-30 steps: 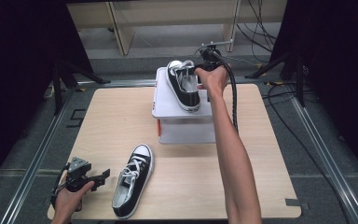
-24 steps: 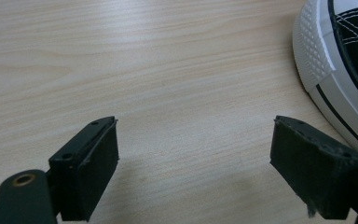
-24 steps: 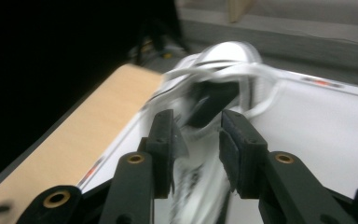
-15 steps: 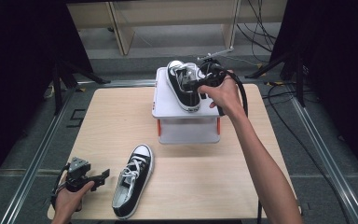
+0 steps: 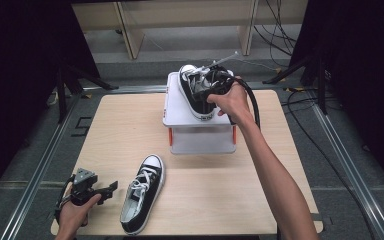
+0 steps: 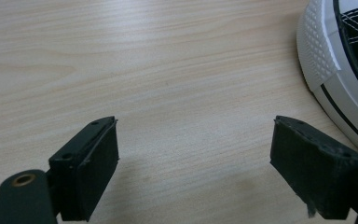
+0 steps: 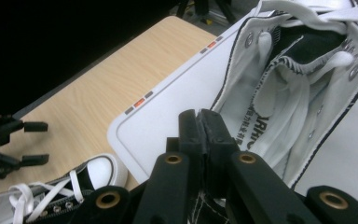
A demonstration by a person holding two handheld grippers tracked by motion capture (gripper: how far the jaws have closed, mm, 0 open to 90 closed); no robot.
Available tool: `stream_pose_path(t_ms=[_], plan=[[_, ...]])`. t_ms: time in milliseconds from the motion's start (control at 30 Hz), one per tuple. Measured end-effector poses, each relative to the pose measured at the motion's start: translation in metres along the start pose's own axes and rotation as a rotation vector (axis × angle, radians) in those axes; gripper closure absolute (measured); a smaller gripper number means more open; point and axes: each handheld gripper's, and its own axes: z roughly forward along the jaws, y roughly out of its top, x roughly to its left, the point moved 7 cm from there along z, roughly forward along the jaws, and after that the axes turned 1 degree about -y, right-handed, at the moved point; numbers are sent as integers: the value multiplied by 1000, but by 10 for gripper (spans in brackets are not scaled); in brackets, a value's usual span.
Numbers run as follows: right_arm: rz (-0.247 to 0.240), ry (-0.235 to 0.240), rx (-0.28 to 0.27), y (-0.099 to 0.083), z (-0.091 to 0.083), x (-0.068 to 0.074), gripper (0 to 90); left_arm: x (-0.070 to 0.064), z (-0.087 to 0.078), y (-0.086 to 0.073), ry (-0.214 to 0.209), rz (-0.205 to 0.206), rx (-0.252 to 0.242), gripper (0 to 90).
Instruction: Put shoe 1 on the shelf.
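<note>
Sitting on the white raised stand (image 5: 177, 114) at the table's far side, the black canvas high-top sneaker (image 5: 195, 90) looks light and floppy; its soft collar is the natural hold. The right gripper (image 7: 200, 122) has its jaws pressed together, apparently pinching that collar edge. Down front, the left gripper (image 6: 195, 154) waits wide apart beside the second black-and-white sneaker (image 5: 141, 194) on the wooden tabletop (image 5: 120, 130).
</note>
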Motion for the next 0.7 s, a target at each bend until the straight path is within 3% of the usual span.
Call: stream_pose_path(t_ms=[100, 267, 433, 600, 700], plan=[[12, -2, 5, 7, 1, 9, 888, 1, 0, 1, 3, 3, -1, 149], [-29, -38, 8, 18, 12, 25, 886, 0, 0, 1, 2, 2, 0, 149], [-38, -35, 18, 18, 24, 38, 880, -1, -1, 2, -4, 0, -9, 149], [-36, -28, 8, 16, 24, 37, 872, -1, -1, 1, -4, 5, -5, 149], [-8, 8, -31, 17, 17, 38, 817, 0, 0, 2, -8, 2, -14, 149]])
